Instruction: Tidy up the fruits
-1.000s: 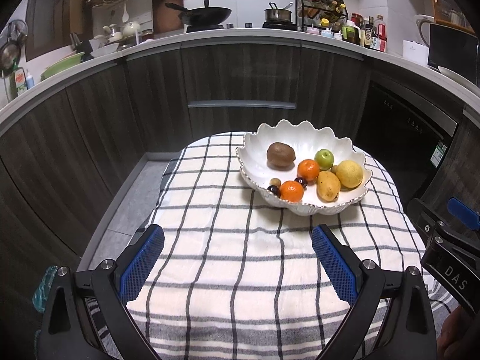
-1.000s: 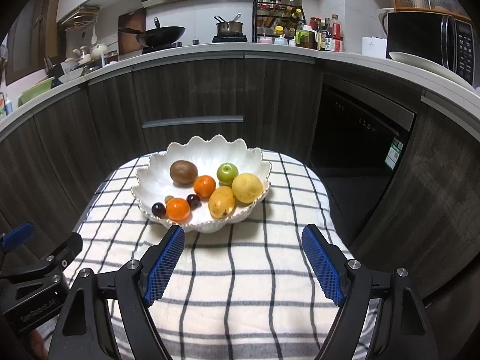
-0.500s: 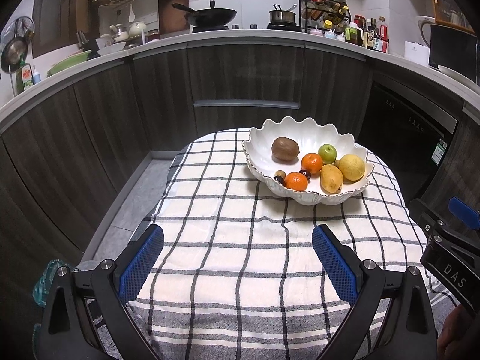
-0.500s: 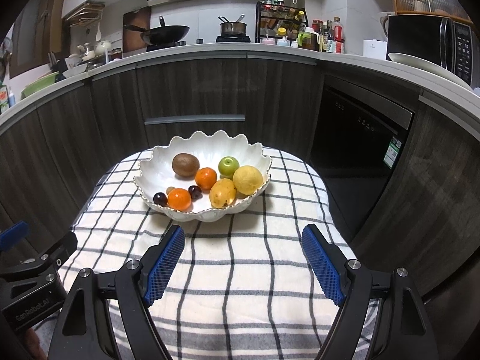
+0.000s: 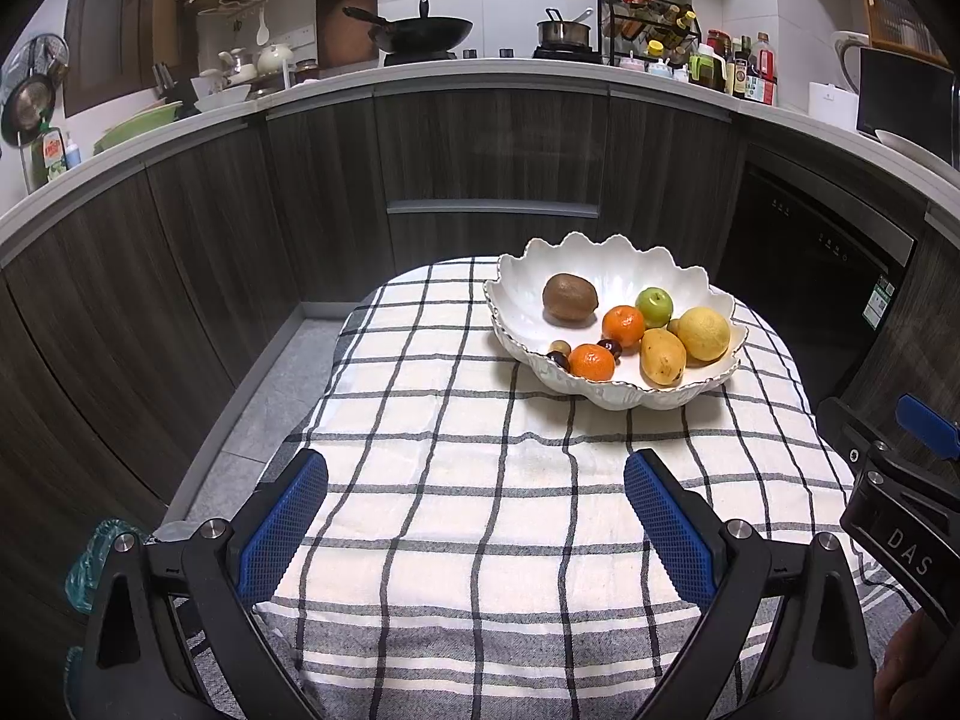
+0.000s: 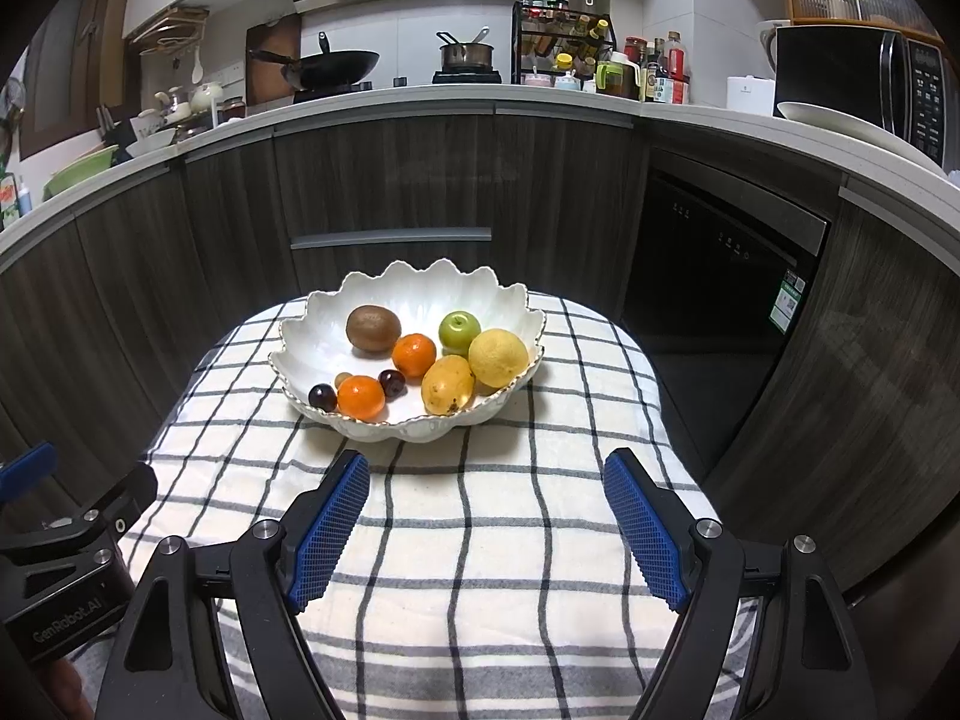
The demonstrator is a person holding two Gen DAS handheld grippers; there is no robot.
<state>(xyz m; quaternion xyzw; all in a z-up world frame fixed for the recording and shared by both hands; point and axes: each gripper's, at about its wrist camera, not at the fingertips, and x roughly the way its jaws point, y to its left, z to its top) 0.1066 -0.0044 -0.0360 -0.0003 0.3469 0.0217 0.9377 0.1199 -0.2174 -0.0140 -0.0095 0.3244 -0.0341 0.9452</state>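
Note:
A white scalloped bowl (image 5: 606, 267) (image 6: 420, 288) stands at the far end of a small table with a checked cloth (image 5: 480, 480) (image 6: 480, 516). It holds a kiwi (image 5: 570, 298) (image 6: 373, 329), a green apple (image 5: 654, 306) (image 6: 459, 330), two oranges (image 5: 623, 326) (image 6: 360, 396), a lemon (image 5: 703, 333) (image 6: 498, 357), a mango (image 5: 662, 356) (image 6: 447, 384) and small dark fruits (image 6: 322, 397). My left gripper (image 5: 477, 480) is open and empty above the near cloth. My right gripper (image 6: 486, 480) is open and empty just short of the bowl.
Dark curved kitchen cabinets (image 5: 492, 150) ring the table, with a dishwasher (image 6: 720, 264) at the right. The counter carries a wok (image 5: 420, 30), a pot (image 6: 465, 54) and a bottle rack (image 6: 564, 42). Grey floor (image 5: 258, 396) lies left of the table.
Both grippers have drawn back from the bowl and risen a little, so the bowl looks smaller and farther. Both stay open and empty. The fruits have not moved.

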